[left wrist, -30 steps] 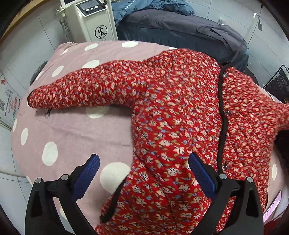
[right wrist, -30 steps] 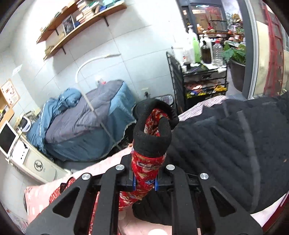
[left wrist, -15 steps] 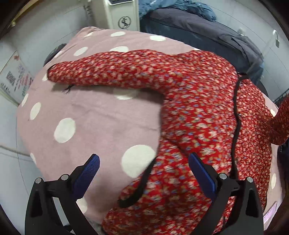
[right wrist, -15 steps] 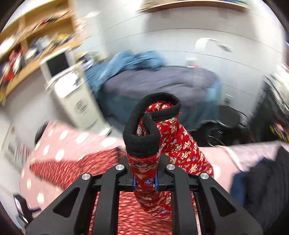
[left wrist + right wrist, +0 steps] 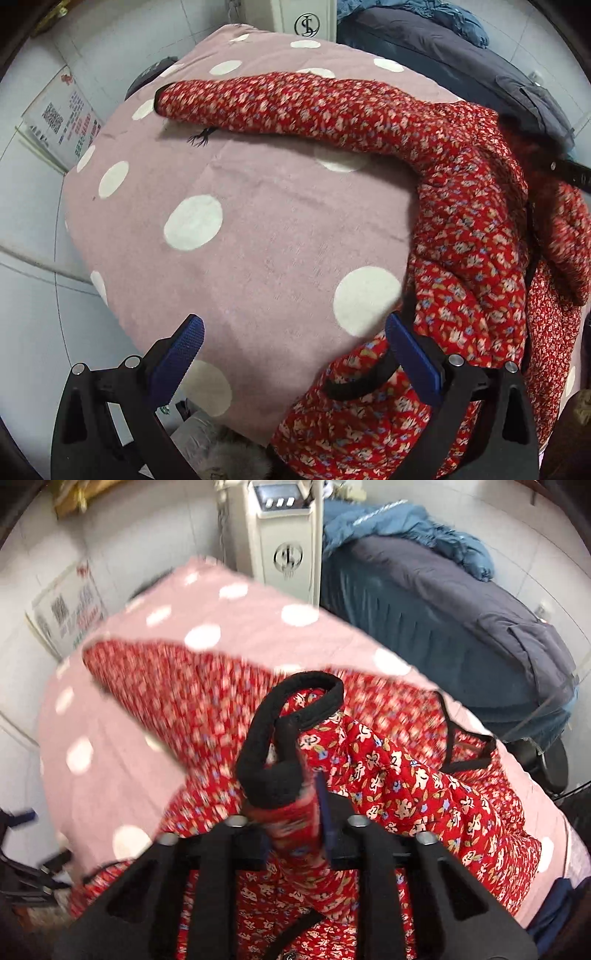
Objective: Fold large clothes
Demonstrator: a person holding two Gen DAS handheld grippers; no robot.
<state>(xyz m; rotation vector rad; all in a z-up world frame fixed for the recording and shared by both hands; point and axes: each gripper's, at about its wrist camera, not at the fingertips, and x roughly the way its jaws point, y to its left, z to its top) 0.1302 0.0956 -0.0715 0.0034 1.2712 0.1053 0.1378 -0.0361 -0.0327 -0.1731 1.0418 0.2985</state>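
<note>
A red floral padded jacket (image 5: 469,236) with black trim lies on a pink cover with white dots (image 5: 258,221). One sleeve (image 5: 280,99) stretches flat to the far left. My left gripper (image 5: 295,345) is open and empty, just above the cover at the jacket's near hem. My right gripper (image 5: 295,812) is shut on the other sleeve, near its black cuff (image 5: 284,738), and holds it up above the jacket body (image 5: 424,794). The right gripper's arm shows as a dark bar at the right edge of the left wrist view.
A white machine (image 5: 284,535) stands behind the cover. A bed with grey and blue bedding (image 5: 443,602) lies at the back right. A notice board (image 5: 62,125) leans on the left wall. Tiled floor surrounds the cover's left edge.
The right gripper has swung the held sleeve from the far side over the jacket body. The left gripper has drifted left, off the jacket and over bare cover, still open.
</note>
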